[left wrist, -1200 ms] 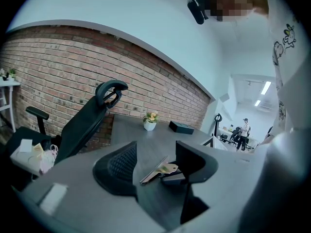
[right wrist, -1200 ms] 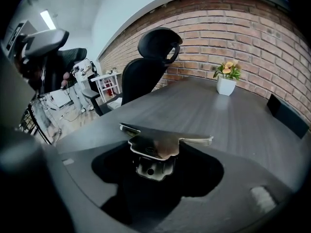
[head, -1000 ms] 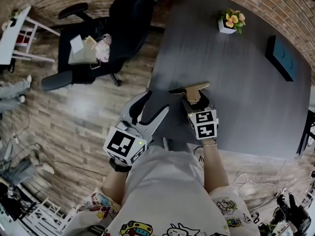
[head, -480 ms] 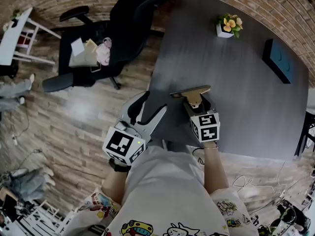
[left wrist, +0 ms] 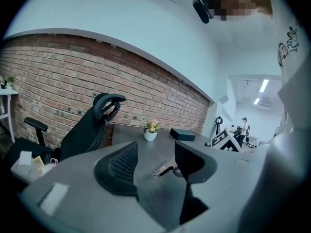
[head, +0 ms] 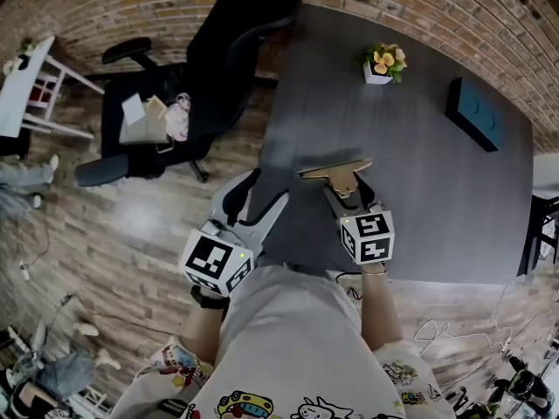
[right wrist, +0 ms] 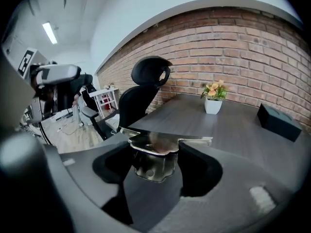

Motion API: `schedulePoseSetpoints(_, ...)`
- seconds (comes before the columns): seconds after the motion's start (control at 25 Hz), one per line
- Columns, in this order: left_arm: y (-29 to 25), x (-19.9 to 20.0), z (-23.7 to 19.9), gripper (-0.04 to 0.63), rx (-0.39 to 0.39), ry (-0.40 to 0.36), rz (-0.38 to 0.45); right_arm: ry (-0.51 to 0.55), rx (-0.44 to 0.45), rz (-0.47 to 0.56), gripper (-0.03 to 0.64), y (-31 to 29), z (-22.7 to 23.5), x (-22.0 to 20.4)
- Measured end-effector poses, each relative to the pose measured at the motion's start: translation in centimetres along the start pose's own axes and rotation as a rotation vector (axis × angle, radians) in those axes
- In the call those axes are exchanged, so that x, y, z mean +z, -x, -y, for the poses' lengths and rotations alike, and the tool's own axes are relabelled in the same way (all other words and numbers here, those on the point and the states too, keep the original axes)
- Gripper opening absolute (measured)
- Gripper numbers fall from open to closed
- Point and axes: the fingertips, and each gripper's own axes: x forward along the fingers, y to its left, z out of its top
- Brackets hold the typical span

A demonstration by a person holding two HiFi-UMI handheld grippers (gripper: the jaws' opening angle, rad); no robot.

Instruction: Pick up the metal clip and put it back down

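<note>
The metal clip point(head: 336, 170) is a brass-coloured spring clip with a wide flat mouth. My right gripper point(head: 347, 185) is shut on its handles, and the mouth points away from me over the near part of the dark table point(head: 437, 199). In the right gripper view the clip point(right wrist: 154, 154) sits between the two dark pads, which press on its sides. Whether it touches the table I cannot tell. My left gripper point(head: 253, 201) is open with nothing in it, at the table's near left edge. From the left gripper point(left wrist: 155, 165) view the clip point(left wrist: 165, 168) shows between the open jaws, farther off.
A white pot of flowers point(head: 382, 64) and a dark box point(head: 474, 113) stand at the table's far side. A black office chair point(head: 236, 51) stands by the far left corner. Wood-look floor point(head: 131, 208) lies to the left, under my left gripper.
The head view has shifted a little, so the table's things sit more to the left. Both grippers and the clip keep nearly the same places.
</note>
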Motion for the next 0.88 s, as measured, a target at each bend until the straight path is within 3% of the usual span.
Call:
schedulePoseSetpoints(0.36,-0.8,2.7,0.4,0.244,-0.02,-0.043,0.037,0.039,-0.048,0.109,0.281,3.2,2.0,4.6)
schedulePoseSetpoints(0.88,-2.4,6.8,1.9,0.244,-0.067,-0.114,0.096,0.007,-0.118,0.301,0.281,10.2,5.0,10.3)
